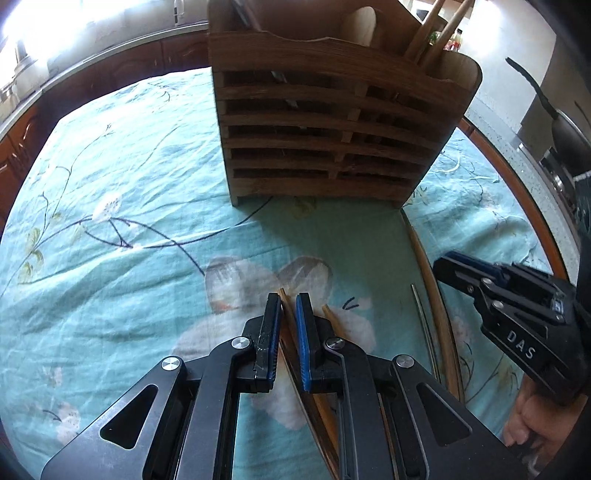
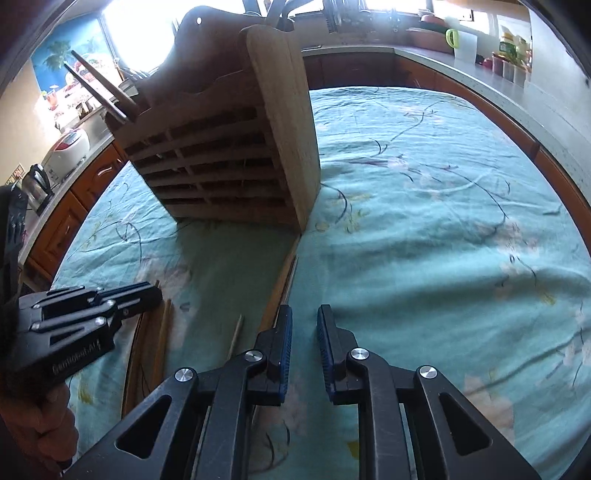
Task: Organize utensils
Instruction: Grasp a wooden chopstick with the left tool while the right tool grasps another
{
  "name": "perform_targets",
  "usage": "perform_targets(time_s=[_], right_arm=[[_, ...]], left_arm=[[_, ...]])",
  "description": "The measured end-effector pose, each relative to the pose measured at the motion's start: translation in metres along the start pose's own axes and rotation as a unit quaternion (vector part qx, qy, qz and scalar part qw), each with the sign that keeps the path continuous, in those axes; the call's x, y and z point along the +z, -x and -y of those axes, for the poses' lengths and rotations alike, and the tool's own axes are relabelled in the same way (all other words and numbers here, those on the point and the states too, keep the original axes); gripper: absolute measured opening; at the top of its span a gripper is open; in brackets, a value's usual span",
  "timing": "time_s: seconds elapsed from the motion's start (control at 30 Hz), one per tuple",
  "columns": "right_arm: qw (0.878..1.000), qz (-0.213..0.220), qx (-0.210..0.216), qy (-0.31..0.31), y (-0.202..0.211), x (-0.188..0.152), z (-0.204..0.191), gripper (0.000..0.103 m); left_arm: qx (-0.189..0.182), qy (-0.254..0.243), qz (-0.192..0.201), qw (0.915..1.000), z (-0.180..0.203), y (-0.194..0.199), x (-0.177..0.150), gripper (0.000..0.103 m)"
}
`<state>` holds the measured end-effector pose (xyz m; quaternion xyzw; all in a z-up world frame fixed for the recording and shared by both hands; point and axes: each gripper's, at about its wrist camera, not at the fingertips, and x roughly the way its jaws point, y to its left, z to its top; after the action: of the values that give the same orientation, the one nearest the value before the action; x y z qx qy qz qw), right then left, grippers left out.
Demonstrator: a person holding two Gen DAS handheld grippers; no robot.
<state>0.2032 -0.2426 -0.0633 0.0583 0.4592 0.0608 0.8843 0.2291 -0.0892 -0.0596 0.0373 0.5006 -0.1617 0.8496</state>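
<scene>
One wooden utensil rack (image 1: 325, 122) stands upright on the flowered teal cloth (image 1: 110, 184), with two chopsticks (image 1: 437, 33) leaning out of its top compartment. In front of the rack's base the left gripper (image 1: 290, 301) is nearly closed, a wooden chopstick (image 1: 286, 306) pinched between its blue pads. Off the rack's right corner the right gripper (image 2: 304, 314) hangs slightly parted, holding nothing, just beside long wooden and metal utensils (image 1: 428, 295) lying on the cloth.
</scene>
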Motion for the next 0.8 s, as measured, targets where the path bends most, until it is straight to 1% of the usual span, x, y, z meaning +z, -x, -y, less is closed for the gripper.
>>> perform_targets(time_s=[0.1, 0.13, 0.17, 0.2, 0.23, 0.3, 0.4, 0.47, 0.57, 0.6, 0.63, 0.73, 0.8], right_arm=[[1.000, -0.001, -0.001, 0.000, -0.002, 0.004, 0.000, 0.016], [1.000, 0.004, 0.004, -0.008, 0.001, 0.004, 0.003, 0.017], [0.999, 0.019, 0.019, -0.019, 0.006, 0.005, 0.006, 0.017], [0.999, 0.024, 0.020, -0.019, 0.010, 0.004, 0.006, 0.017], [0.999, 0.021, 0.021, -0.018, 0.011, 0.004, 0.005, 0.017], [0.998, 0.020, 0.051, -0.020, 0.013, 0.001, 0.003, 0.017], [0.999, 0.008, 0.048, -0.001, 0.008, 0.001, -0.007, 0.017], [0.999, 0.006, 0.034, 0.002, 0.001, 0.003, -0.010, 0.017], [1.000, 0.012, 0.009, -0.002, -0.011, 0.014, -0.010, 0.017], [1.000, 0.011, 0.006, -0.005, -0.016, 0.019, -0.007, 0.018], [1.000, 0.012, 0.011, -0.007, -0.021, 0.024, -0.005, 0.017], [1.000, 0.010, 0.009, 0.011, -0.028, 0.034, -0.011, 0.018], [0.999, 0.010, -0.003, 0.033, -0.031, 0.036, -0.018, 0.018]], left_arm=[[-0.007, 0.003, 0.001, 1.0000, 0.001, -0.002, 0.002, 0.008], [-0.009, 0.005, 0.002, 0.9999, 0.000, -0.002, 0.001, 0.008], [-0.008, 0.004, 0.003, 1.0000, -0.001, -0.002, 0.000, 0.008], [-0.007, 0.001, 0.005, 1.0000, -0.003, 0.000, -0.001, 0.008], [-0.005, 0.000, 0.006, 1.0000, -0.004, 0.001, -0.003, 0.008], [-0.004, 0.000, 0.008, 1.0000, -0.011, 0.006, -0.007, 0.008], [-0.010, 0.005, 0.008, 0.9999, -0.016, 0.009, -0.010, 0.008], [-0.012, 0.008, 0.008, 0.9999, -0.018, 0.010, -0.011, 0.008], [-0.018, 0.015, 0.006, 0.9997, -0.020, 0.009, -0.010, 0.008], [-0.018, 0.016, 0.006, 0.9997, -0.020, 0.008, -0.009, 0.008], [-0.016, 0.014, 0.006, 0.9998, -0.019, 0.008, -0.009, 0.008], [-0.009, 0.009, 0.005, 0.9999, -0.015, 0.007, -0.008, 0.008], [-0.007, 0.008, 0.007, 0.9999, -0.013, 0.007, -0.008, 0.007]])
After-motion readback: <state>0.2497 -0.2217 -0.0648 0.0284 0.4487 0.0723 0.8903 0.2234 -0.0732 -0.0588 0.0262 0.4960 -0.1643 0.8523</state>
